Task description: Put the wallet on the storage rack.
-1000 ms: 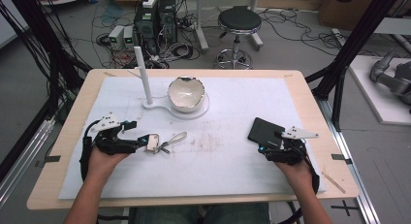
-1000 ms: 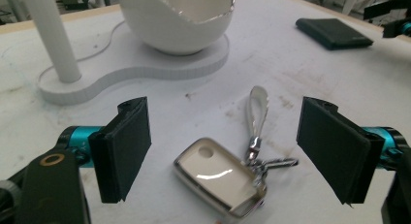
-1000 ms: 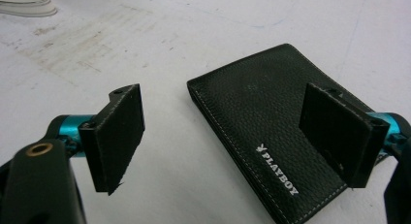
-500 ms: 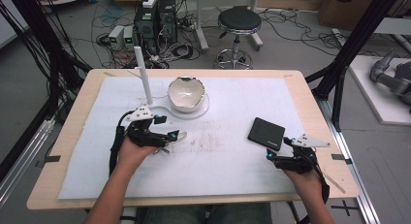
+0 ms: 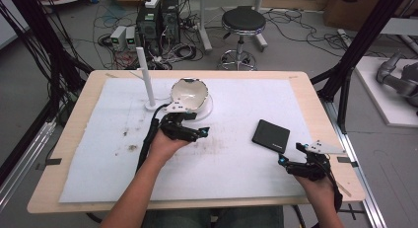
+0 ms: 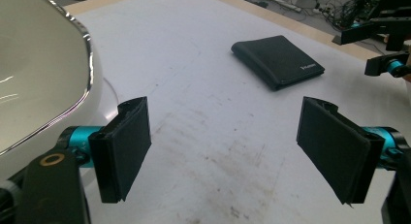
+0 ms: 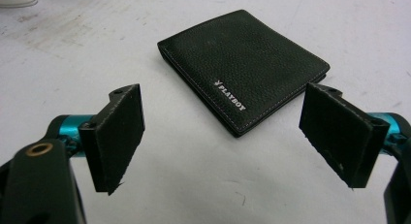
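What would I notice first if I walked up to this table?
Probably the shiny white bowl with a silver rim at the far side of the white-covered table, beside a white upright post. The left gripper sits open just in front of it. Next, the flat black leather wallet lying closed before the open right gripper.

The left arm reaches far forward over the middle of the table. Its hand (image 5: 165,144) holds the left gripper (image 5: 203,133), which points to the right. The jaws are wide apart with nothing between them. The right hand (image 5: 315,181) stays low, near the front right edge. It holds the right gripper (image 5: 283,161), which points left and forward. Its jaws are wide apart too.
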Demonstrator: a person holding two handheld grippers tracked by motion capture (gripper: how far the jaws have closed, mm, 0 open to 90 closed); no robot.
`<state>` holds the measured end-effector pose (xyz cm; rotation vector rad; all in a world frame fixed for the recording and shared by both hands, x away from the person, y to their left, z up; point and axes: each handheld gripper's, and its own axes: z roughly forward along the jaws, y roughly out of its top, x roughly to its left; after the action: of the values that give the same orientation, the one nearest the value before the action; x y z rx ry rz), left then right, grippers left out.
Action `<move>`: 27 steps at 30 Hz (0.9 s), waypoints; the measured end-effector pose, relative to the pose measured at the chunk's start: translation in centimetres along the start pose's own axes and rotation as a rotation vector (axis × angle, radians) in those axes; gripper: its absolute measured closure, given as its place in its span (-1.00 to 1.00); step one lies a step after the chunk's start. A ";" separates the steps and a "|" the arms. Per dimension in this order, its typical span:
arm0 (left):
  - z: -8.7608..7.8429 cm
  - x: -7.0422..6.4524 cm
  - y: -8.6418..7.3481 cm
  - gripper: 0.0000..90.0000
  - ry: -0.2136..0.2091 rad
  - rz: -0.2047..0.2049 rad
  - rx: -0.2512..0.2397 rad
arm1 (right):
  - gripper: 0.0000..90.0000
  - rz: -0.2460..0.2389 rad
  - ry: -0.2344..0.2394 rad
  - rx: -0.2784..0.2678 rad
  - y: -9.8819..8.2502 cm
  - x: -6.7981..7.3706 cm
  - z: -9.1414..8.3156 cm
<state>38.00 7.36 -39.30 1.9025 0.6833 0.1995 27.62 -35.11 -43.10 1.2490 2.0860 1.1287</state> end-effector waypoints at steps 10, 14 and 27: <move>3.7 -1.4 1.6 -0.56 -0.028 0.020 0.042 | -0.63 -0.016 0.012 0.013 0.1 0.2 0.4; 5.1 -1.6 2.2 -0.56 -0.037 0.019 0.059 | -0.63 -0.023 0.016 0.010 0.3 0.2 0.6; 9.6 -3.0 4.5 -0.56 -0.074 0.027 0.103 | -0.63 -0.039 0.026 0.025 0.3 0.1 1.1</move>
<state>41.38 -3.13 -38.95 2.0076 0.6287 0.1117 28.51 -34.52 -43.45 1.2062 2.1405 1.1106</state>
